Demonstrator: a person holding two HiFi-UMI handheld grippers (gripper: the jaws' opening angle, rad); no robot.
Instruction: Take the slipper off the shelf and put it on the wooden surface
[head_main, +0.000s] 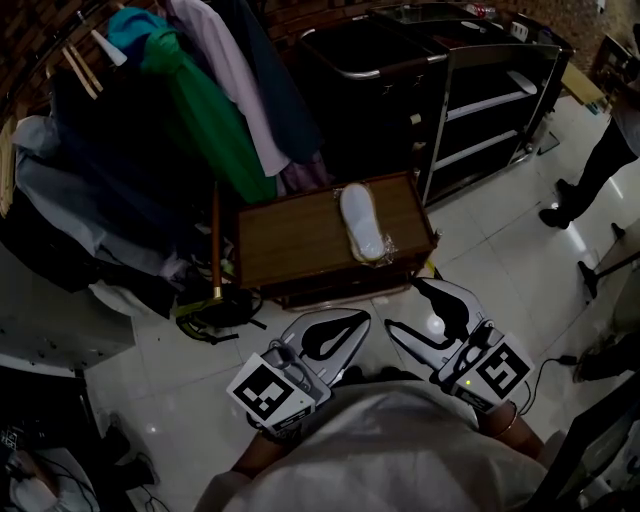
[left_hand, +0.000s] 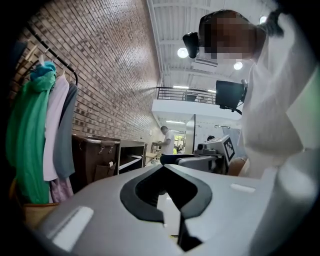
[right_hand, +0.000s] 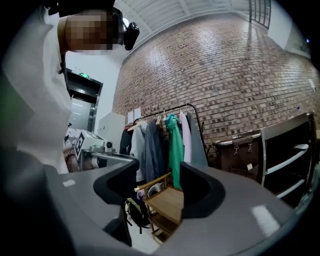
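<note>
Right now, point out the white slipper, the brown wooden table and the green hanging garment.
white slipper (head_main: 362, 222), head view, its middle
brown wooden table (head_main: 290, 240), head view, bare top
green hanging garment (head_main: 205, 120), head view, mid cloth

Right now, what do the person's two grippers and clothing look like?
The left gripper and the right gripper both have pale grey, curved jaws that are black on the inner side. Each bears a white cube with black square markers. The person wears a light top.
</note>
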